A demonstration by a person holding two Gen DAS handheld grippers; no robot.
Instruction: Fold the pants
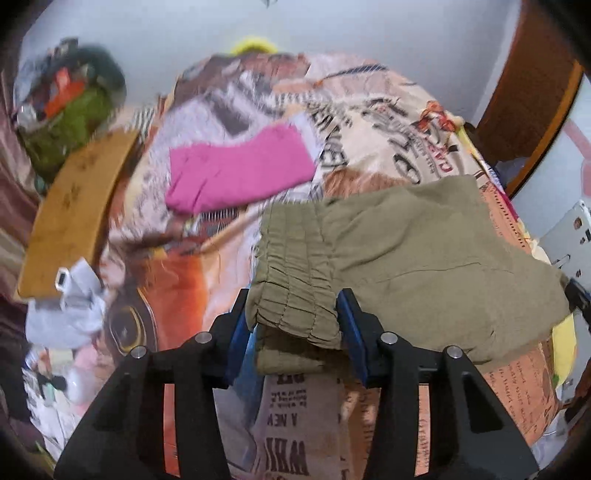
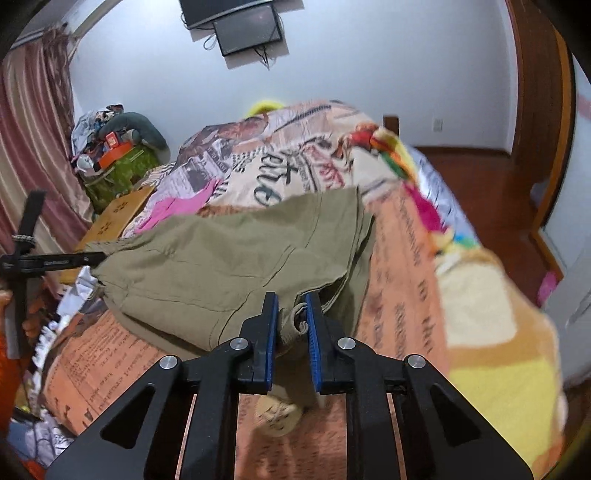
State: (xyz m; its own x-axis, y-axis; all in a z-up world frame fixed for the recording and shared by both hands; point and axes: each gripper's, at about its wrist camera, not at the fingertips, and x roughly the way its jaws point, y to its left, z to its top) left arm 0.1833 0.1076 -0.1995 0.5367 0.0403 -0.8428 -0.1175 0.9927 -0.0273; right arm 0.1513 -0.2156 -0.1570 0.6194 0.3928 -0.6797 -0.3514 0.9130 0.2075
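Left wrist view: left tongs (image 1: pixel 293 317) set wide around the elastic waistband of olive pants (image 1: pixel 406 258), blue pads (image 1: pixel 352 332) at either side of the gathered cloth; whether actually pinching, cannot tell. Pants lifted, spreading right across the bed (image 1: pixel 369 122) with its printed blanket. Folded pink garment (image 1: pixel 236 173) lying farther off, left of the pants. Wooden board (image 1: pixel 77 206) at the bed's left edge, crumpled white cloth (image 1: pixel 70 310) near it. Green bag (image 1: pixel 70 125) far left, blurred.

Right wrist view: right tongs (image 2: pixel 291 314) clamped on a corner of the pants (image 2: pixel 229 251), a drawstring loop showing between the pads. Pants stretched leftward, above the bed (image 2: pixel 406 258). Left tongs (image 2: pixel 88 258) at the far left end of the cloth, seen side-on. Screen (image 2: pixel 247 31) on the far wall. Curtain (image 2: pixel 33 140) on the left.
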